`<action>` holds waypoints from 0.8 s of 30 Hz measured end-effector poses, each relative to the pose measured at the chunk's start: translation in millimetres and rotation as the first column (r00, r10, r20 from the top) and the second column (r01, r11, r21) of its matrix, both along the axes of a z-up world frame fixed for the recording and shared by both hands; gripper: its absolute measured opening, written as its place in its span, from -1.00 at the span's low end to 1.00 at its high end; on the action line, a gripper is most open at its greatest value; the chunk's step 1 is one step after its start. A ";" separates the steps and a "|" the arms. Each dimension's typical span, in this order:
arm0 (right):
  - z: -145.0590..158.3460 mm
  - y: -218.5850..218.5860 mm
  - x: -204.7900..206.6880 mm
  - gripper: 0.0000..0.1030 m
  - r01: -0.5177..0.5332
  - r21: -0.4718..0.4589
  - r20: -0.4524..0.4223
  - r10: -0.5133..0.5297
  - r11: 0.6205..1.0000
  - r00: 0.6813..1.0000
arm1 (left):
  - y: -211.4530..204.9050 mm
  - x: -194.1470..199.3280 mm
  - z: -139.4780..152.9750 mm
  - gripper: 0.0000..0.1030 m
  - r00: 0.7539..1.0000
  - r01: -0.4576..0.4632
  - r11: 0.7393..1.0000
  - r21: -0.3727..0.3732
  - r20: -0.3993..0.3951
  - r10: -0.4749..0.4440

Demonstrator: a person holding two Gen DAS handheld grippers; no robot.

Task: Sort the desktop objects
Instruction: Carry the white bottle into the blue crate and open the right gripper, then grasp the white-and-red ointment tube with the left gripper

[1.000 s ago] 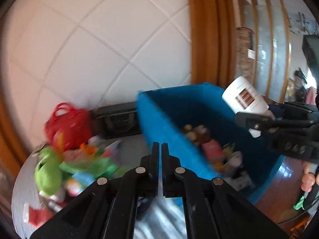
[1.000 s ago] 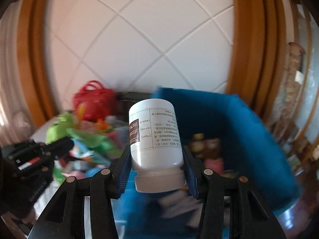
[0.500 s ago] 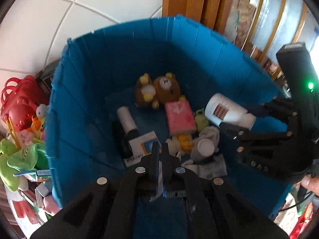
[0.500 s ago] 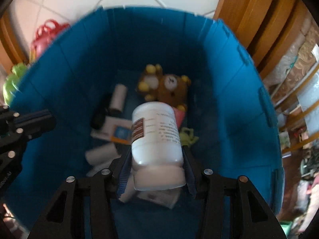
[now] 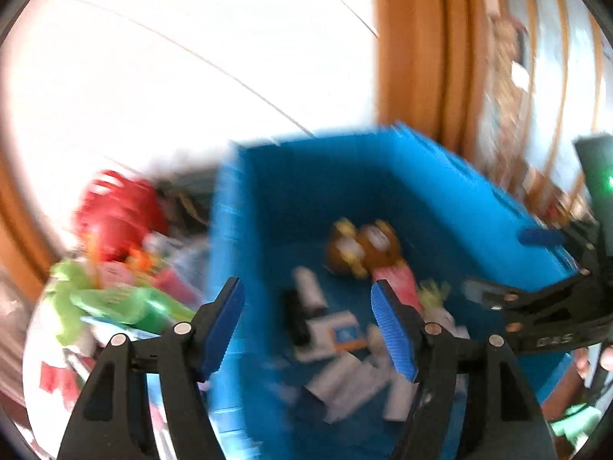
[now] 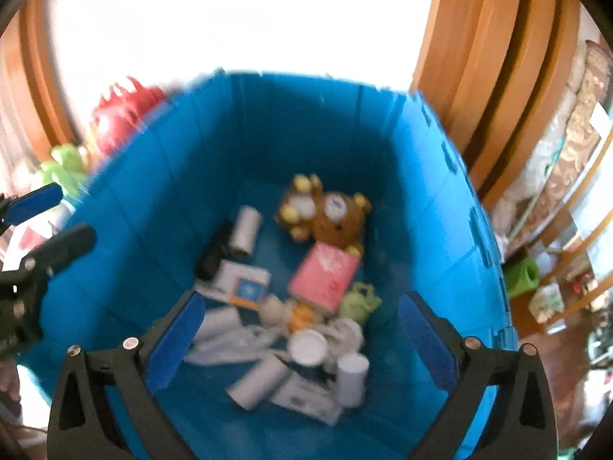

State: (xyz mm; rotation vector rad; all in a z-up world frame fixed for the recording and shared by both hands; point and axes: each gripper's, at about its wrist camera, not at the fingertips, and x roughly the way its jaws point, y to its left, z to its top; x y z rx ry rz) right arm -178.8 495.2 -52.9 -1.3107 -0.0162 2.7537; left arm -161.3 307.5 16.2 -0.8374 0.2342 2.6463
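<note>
Our right gripper [image 6: 299,329] hangs over the open blue plastic bin [image 6: 161,176] w/ its blue-padded fingers [image 6: 172,341] spread wide and nothing between them; our left gripper [image 5: 306,318] is likewise spread apart and empty, its left finger over the table side and its right finger over the bin. Inside the bin, at the near end, we see a heap of white cylindrical bottles [image 6: 306,345] and white boxes, blurred, so we can't tell each apart. Mid-floor lies a pink rectangular packet [image 6: 323,278], w/ a small pale-green toy [image 6: 358,303] just right of it, and a white box w/ a blue-and-orange label [image 6: 245,287] to the left. Farther back sit a brown plush bear [image 6: 329,218] and a white roll [image 6: 245,230] beside a black object. Left of the bin, on the table, a pile is left unsorted: a red handled bag [image 5: 115,211] at the far side, a green plush toy [image 5: 95,299] nearer, plus mixed small items too smeared to name. Our judgement: a good share is sorted already, approx. a dozen things binned, but the left pile remains, so the next grab prob. comes from there. Both views are motion-blurred, esp. the left one.
</note>
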 end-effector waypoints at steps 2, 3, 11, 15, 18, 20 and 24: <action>8.1 -16.1 7.5 1.00 -0.010 -0.024 -0.073 0.008 1.000 0.997 | -33.1 7.1 4.7 0.33 0.997 -0.073 0.997 0.031 -0.038 0.074; 13.2 -27.5 12.4 1.00 -0.026 -0.043 -0.117 0.021 0.999 0.993 | -53.1 9.8 4.2 0.39 0.993 -0.107 0.993 0.046 -0.048 0.109; 24.1 -137.2 26.5 1.00 -0.167 -0.152 -0.320 0.111 0.974 0.941 | -237.1 14.5 -52.2 0.47 0.903 -0.430 0.902 0.033 0.006 0.430; 22.7 -208.1 23.4 1.00 -0.237 -0.135 -0.374 0.172 0.962 0.911 | -315.4 15.5 -95.6 0.47 0.847 -0.529 0.848 -0.019 0.051 0.530; 15.9 -255.7 16.3 1.00 -0.283 -0.117 -0.394 0.217 0.952 0.893 | -360.1 11.7 -137.0 0.46 0.819 -0.557 0.829 -0.055 0.130 0.559; 6.6 -287.0 8.6 1.00 -0.310 -0.111 -0.384 0.246 0.944 0.890 | -381.5 7.0 -167.8 0.46 0.812 -0.553 0.831 -0.069 0.181 0.555; -31.1 -331.7 -11.7 1.00 -0.322 -0.094 -0.321 0.278 0.942 0.906 | -400.8 2.5 -218.6 0.32 0.816 -0.522 0.849 -0.083 0.241 0.525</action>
